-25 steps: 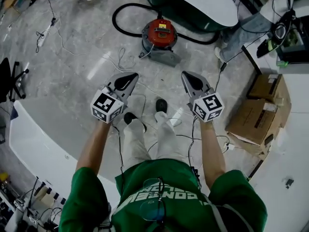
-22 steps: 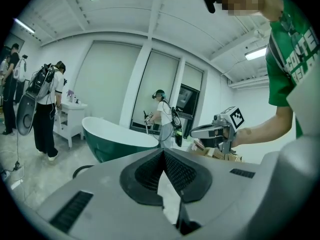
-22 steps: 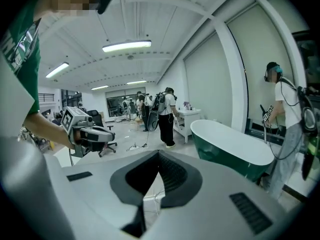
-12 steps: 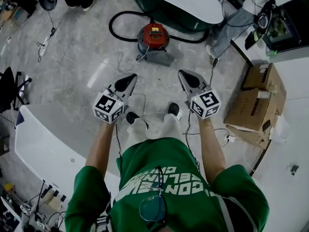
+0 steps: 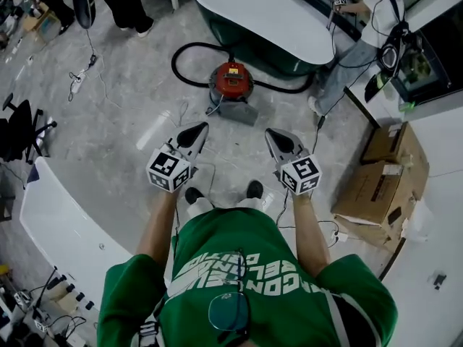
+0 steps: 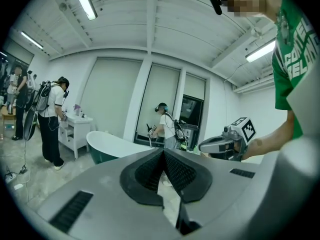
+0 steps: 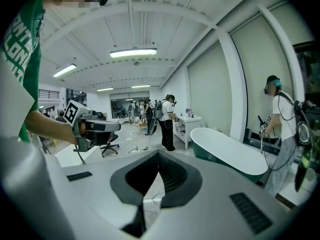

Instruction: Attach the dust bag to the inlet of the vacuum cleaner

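Observation:
The red vacuum cleaner stands on the floor ahead of me, its black hose looped behind it. A grey flat piece lies against its near side; I cannot tell whether it is the dust bag. My left gripper and right gripper are held side by side in the air, well short of the vacuum. In the left gripper view the jaws are shut with nothing between them. The right gripper is shut and empty too. Each gripper view shows the other gripper beside it.
A white-topped green bathtub stands behind the vacuum. Cardboard boxes sit at the right, a white curved counter at the left. Cables trail over the floor. People stand at the far left and far right.
Both grippers have risen together, staying shut and empty. The head view has pulled back, so the vacuum sits smaller and more of the room shows.

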The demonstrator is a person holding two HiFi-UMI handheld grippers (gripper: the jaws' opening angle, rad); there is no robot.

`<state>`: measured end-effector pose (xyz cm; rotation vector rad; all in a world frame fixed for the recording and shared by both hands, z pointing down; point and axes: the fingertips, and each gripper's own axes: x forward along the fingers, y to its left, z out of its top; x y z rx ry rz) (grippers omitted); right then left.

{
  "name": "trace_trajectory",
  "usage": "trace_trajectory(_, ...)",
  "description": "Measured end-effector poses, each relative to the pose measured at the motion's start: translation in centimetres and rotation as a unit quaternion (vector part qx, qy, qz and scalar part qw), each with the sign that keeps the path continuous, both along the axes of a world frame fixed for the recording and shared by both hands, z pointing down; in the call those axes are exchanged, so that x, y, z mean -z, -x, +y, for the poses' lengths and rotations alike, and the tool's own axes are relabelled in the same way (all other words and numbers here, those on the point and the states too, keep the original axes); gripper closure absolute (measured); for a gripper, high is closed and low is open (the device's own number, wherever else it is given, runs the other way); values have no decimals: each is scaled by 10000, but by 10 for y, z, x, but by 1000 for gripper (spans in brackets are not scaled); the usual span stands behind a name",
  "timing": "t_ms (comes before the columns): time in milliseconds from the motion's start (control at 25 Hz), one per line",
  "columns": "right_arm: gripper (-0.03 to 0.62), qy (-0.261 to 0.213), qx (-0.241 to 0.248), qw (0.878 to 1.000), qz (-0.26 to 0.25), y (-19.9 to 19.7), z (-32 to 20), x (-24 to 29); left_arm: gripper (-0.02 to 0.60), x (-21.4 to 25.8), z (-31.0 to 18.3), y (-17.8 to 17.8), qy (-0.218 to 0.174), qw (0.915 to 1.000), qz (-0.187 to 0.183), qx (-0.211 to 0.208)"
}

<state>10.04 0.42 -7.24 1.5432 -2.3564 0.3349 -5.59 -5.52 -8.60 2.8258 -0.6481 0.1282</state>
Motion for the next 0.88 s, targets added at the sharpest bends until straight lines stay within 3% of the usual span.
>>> trace_trajectory(160,586,-27,120,9997,187,-25,1,-1,578,3,3,-25,-6,10000,-11,62)
trace_trajectory(560,586,-35,170,9998,-16,-71,7,-3,578,7,5,-63,223,9980,332,486)
trace_trajectory(880,586,-62,226,9997,-95,-84,3,-2,578,11,5,-83,137,9983,245,513)
